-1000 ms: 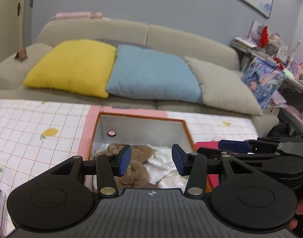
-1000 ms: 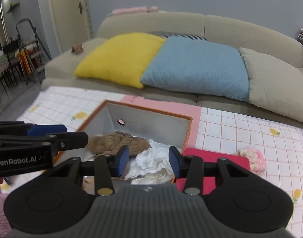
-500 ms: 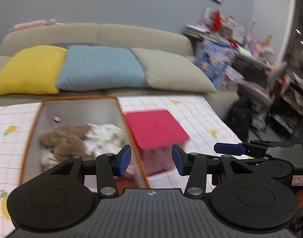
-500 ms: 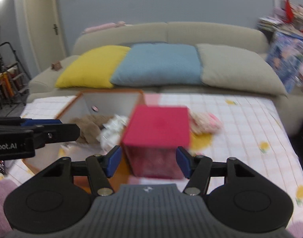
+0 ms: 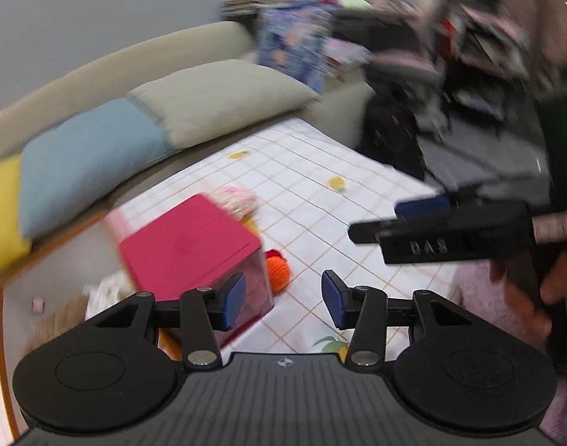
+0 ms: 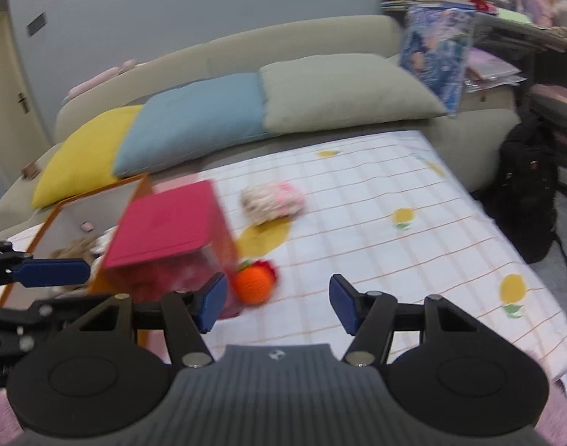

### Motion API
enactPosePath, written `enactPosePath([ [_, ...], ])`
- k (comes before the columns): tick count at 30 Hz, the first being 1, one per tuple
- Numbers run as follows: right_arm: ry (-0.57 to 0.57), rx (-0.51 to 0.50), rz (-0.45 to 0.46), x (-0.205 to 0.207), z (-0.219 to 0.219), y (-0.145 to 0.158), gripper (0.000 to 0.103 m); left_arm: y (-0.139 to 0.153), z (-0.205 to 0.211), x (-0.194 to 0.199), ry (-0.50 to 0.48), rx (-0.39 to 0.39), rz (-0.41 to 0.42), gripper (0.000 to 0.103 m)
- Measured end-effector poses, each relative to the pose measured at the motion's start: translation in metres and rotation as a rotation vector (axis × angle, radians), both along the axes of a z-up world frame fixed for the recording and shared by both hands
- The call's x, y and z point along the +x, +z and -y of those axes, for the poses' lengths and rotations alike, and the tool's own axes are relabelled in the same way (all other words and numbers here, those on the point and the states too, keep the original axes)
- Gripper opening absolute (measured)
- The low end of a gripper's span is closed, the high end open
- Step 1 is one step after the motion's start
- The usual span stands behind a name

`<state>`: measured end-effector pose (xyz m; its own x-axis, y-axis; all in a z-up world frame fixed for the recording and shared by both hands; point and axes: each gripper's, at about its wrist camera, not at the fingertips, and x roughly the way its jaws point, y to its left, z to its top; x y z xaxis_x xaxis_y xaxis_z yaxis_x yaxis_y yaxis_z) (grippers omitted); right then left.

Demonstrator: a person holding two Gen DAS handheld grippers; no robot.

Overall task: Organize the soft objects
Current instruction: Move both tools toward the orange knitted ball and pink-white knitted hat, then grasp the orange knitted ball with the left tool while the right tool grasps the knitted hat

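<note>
Both claws have swung away from the open storage box point(image 6: 60, 219), where brown and white soft items already lie. Left claw point(image 5: 279, 299) and right claw point(image 6: 276, 306) gape empty, the right freshly widened, above the orange knitted ball point(image 6: 254, 285) beside the red-lidded box point(image 6: 164, 226) on the checked tabletop point(image 6: 395, 260), the likely next pick.

"DAS" in pale letters on the right tool point(image 5: 406, 223)

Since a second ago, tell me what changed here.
Both views swung right, from the open box to the orange knitted ball. The right gripper has just been opening, with nothing between its fingers. The left gripper stays open and empty; the red-lidded box and pink plush haven't moved.
</note>
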<state>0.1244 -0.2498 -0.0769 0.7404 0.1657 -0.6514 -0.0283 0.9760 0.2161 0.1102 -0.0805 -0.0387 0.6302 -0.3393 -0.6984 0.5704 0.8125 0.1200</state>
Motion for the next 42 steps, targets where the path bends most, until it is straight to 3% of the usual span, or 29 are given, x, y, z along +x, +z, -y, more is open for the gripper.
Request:
enactPosePath([
  [4, -0.064, -0.003, 0.011, 0.012, 0.018, -0.015, 0.06, -0.012, 0.036, 0.014, -0.118, 0.147, 0.013, 0.056],
  [9, -0.111, 0.073, -0.013, 0.019, 0.04, -0.036, 0.06, -0.037, 0.067, 0.044, -0.218, 0.295, -0.027, 0.056],
  [16, -0.163, 0.22, -0.115, 0.034, 0.062, -0.065, 0.06, -0.076, 0.096, 0.097, -0.286, 0.501, -0.236, 0.057],
  [21, -0.172, 0.279, -0.132, 0.038, 0.068, -0.072, 0.06, -0.102, 0.117, 0.126, -0.311, 0.66, -0.33, 0.061],
  [26, -0.172, 0.294, -0.152, 0.043, 0.069, -0.078, 0.06, -0.122, 0.126, 0.141, -0.31, 0.743, -0.396, 0.061],
  [34, -0.153, 0.286, -0.174, 0.048, 0.065, -0.083, 0.06, -0.141, 0.13, 0.146, -0.286, 0.825, -0.378, 0.062],
  [36, -0.155, 0.284, -0.178, 0.048, 0.065, -0.083, 0.06, -0.142, 0.13, 0.146, -0.273, 0.835, -0.377, 0.06],
  [38, -0.157, 0.281, -0.181, 0.049, 0.065, -0.084, 0.06, -0.146, 0.127, 0.149, -0.261, 0.837, -0.382, 0.048],
  [42, -0.151, 0.269, -0.181, 0.05, 0.063, -0.084, 0.06, -0.138, 0.121, 0.149, -0.246, 0.769, -0.363, 0.045],
])
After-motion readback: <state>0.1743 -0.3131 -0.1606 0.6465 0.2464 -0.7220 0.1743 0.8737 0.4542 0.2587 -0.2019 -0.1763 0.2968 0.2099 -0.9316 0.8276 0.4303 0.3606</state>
